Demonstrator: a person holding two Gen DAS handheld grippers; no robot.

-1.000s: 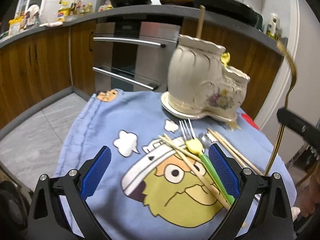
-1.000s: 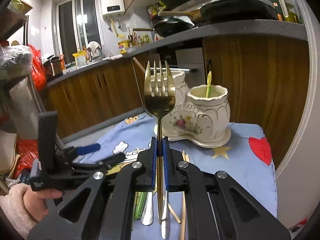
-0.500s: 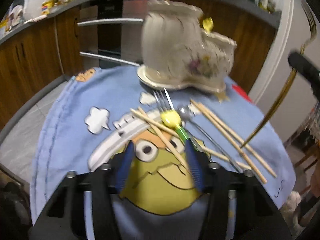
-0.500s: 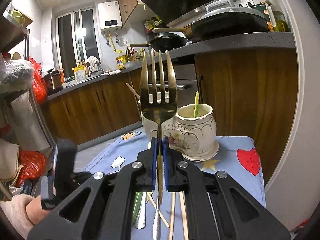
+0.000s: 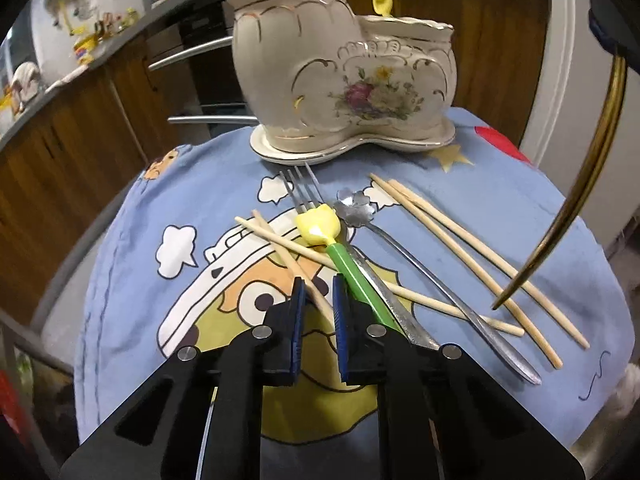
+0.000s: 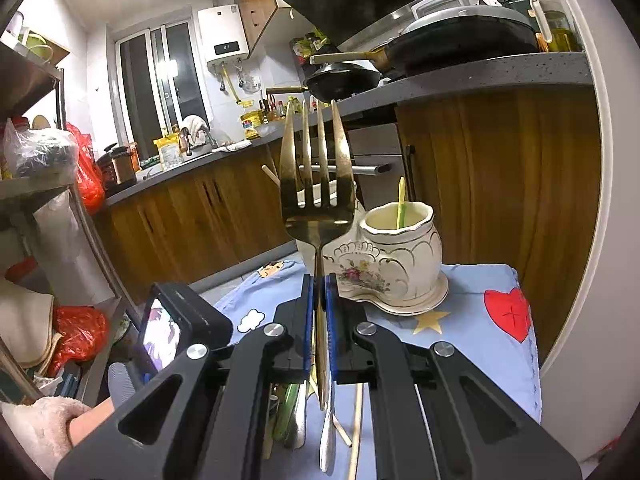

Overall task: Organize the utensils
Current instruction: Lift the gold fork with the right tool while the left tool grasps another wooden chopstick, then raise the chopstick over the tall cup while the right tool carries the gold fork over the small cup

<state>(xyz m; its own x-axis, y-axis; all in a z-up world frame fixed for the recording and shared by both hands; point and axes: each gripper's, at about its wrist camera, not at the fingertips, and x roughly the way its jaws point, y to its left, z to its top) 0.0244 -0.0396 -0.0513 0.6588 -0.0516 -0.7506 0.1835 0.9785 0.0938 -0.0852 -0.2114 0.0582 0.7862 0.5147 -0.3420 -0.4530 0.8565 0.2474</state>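
Observation:
My right gripper [image 6: 319, 286] is shut on a gold fork [image 6: 316, 184], held upright, tines up, above the table; its handle [image 5: 580, 192] hangs at the right of the left wrist view. My left gripper [image 5: 318, 292] is low over the blue cloth, its jaws nearly closed around a wooden chopstick [image 5: 292, 260], with a small gap still showing. Beside it lie a green-handled yellow spoon [image 5: 320, 226], a steel fork [image 5: 298, 190], a steel spoon [image 5: 356, 210] and more chopsticks [image 5: 460, 248]. The cream ceramic holder [image 5: 344, 60] stands at the table's far edge.
The cartoon-print blue cloth [image 5: 132, 280] covers the small round table. Wooden cabinets [image 6: 192, 216] and an oven stand behind it. A counter with pans [image 6: 452, 40] is above. A shelf with red bags [image 6: 84, 168] is at left.
My left gripper dropped toward the cloth and narrowed from wide open to nearly closed around a chopstick. My right gripper rose with the gold fork.

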